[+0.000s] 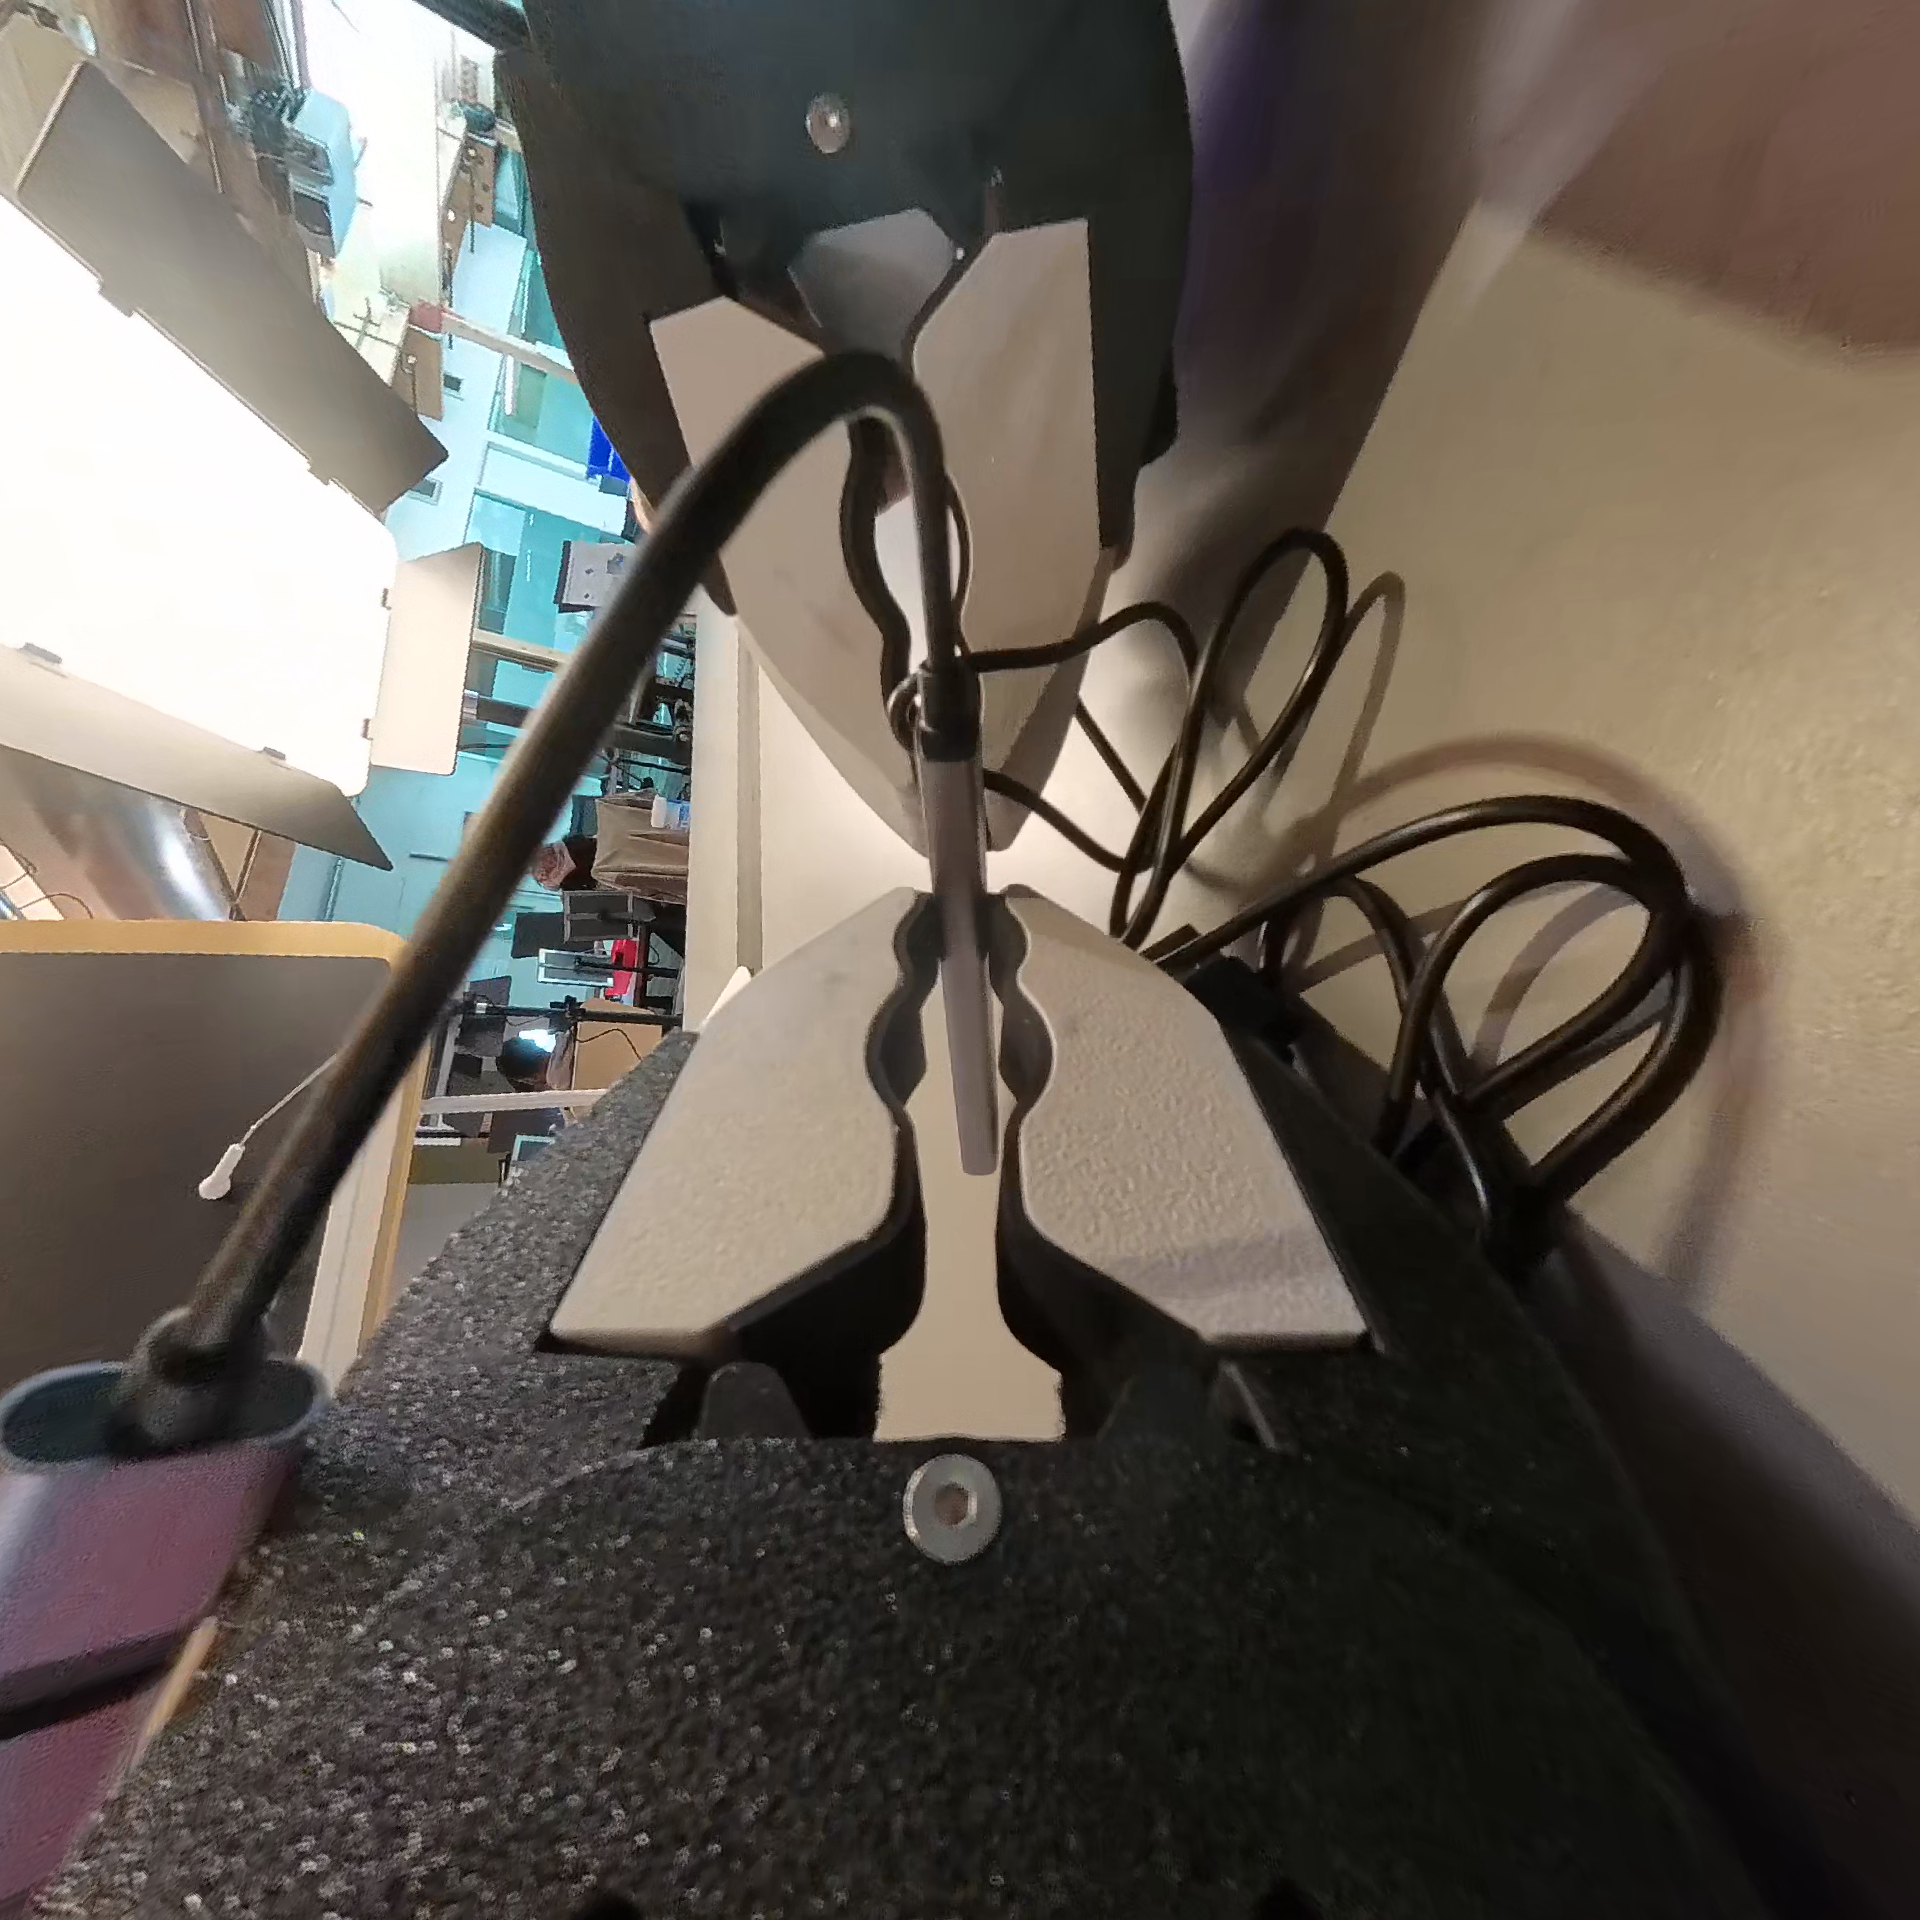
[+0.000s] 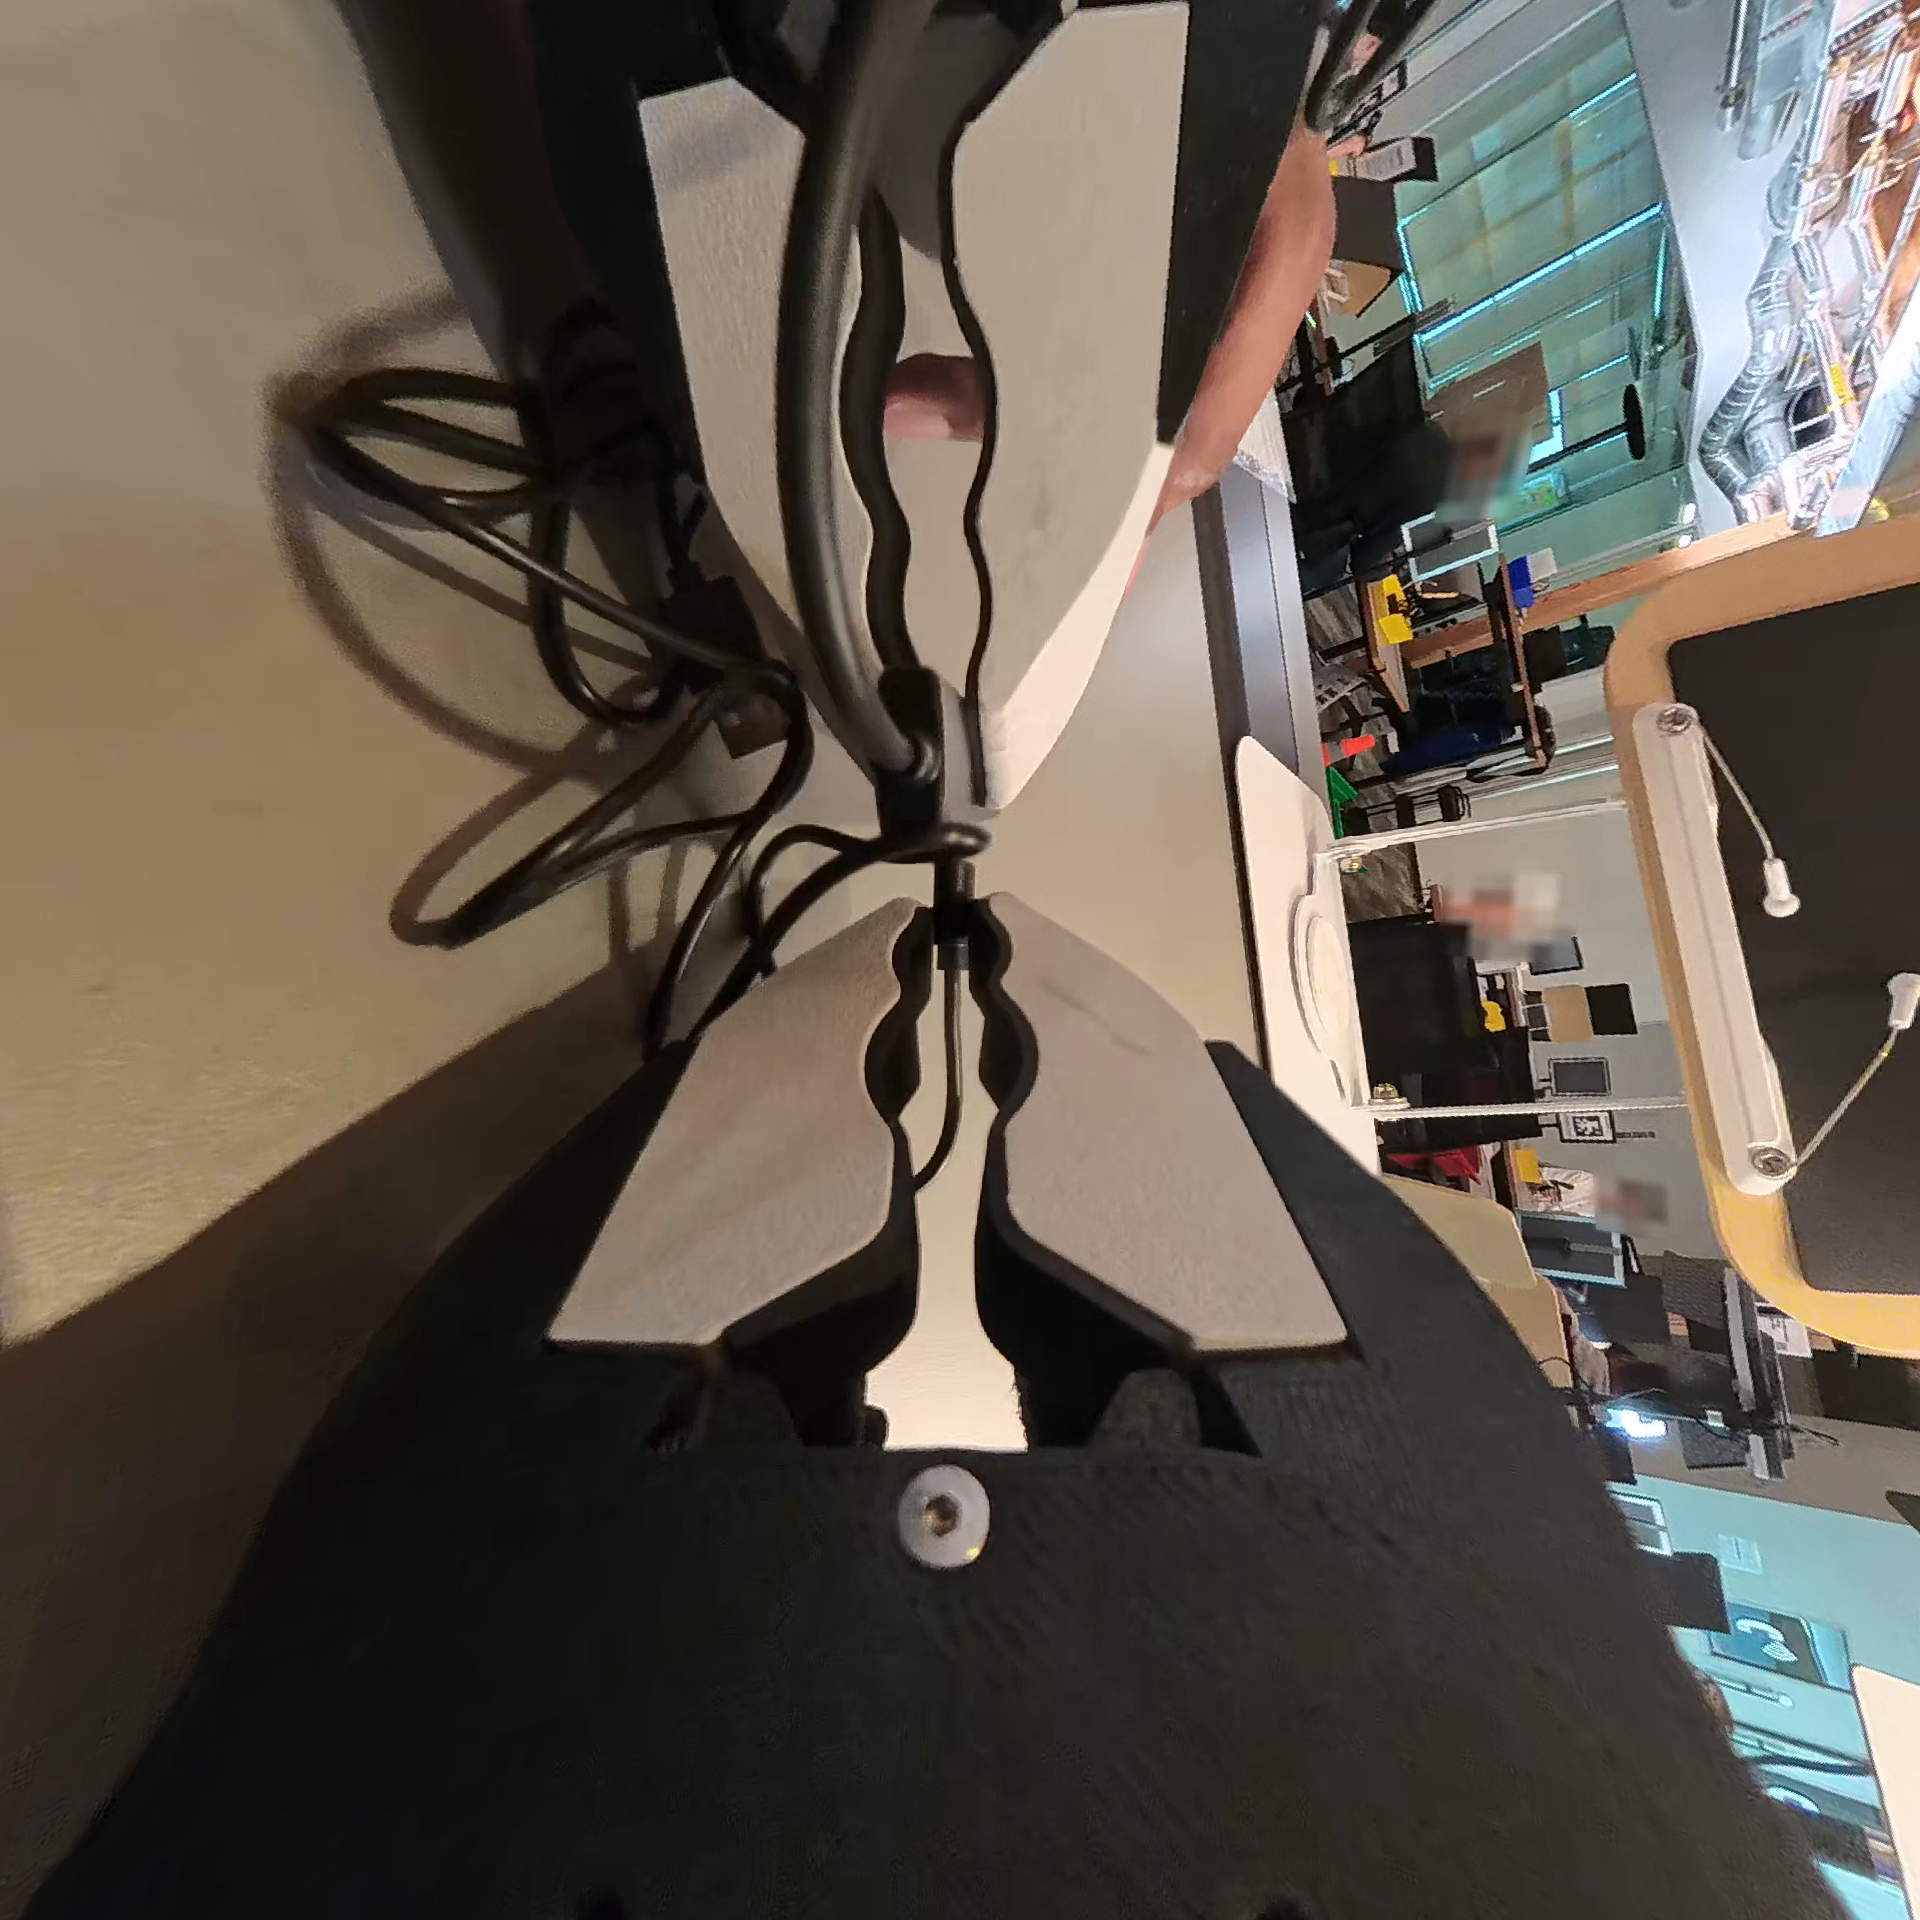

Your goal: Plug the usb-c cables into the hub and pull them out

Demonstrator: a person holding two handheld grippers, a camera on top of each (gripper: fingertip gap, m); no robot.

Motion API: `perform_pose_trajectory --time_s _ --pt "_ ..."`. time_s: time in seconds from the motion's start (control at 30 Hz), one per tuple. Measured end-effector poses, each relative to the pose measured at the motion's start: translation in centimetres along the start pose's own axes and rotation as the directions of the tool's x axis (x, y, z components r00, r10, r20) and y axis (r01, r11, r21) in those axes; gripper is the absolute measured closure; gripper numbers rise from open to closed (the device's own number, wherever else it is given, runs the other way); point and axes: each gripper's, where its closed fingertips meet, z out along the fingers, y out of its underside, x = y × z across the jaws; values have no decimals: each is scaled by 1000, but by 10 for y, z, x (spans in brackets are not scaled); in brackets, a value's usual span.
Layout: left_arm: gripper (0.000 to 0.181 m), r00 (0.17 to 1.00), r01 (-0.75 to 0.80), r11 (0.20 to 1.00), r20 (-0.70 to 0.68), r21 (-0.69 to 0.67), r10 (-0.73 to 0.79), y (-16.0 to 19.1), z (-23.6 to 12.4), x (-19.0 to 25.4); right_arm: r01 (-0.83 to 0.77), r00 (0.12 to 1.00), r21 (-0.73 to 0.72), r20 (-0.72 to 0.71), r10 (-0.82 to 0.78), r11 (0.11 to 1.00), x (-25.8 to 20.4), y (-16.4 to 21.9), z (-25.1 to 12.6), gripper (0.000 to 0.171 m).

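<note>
The two grippers face each other tip to tip over a white table (image 1: 1558, 468). My left gripper (image 1: 961, 914) is shut on the thin grey hub (image 1: 961, 997), seen edge-on. The hub's thick black cable (image 1: 582, 707) arcs back to the lower left. My right gripper (image 2: 954, 914) is shut on the black plug (image 2: 956, 948) of a thin usb-c cable (image 2: 951, 1091). The plug's tip stands at the hub's end (image 2: 954, 764), which the left gripper (image 2: 951, 790) holds. I cannot tell whether the plug is seated. The right gripper (image 1: 914, 727) shows beyond the hub in the left wrist view.
A tangle of black cables (image 1: 1455, 914) lies on the table, also in the right wrist view (image 2: 540, 623). The thick cable ends in a purple object (image 1: 104, 1507) close to the camera. A wood-framed black board (image 2: 1818, 935) stands past the table edge. A hand (image 2: 935, 395) holds the left gripper.
</note>
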Motion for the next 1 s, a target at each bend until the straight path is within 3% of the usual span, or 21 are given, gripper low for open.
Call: perform_pose_trajectory --time_s 0.5,1.0 --pt "171 999 38 999 10 25 -38 -1 0 -2 -14 1000 19 -4 14 1000 2 -2 -1 165" --pt "171 970 243 931 -39 274 -242 -22 -26 -8 -77 996 178 49 70 981 3 -31 -20 165"
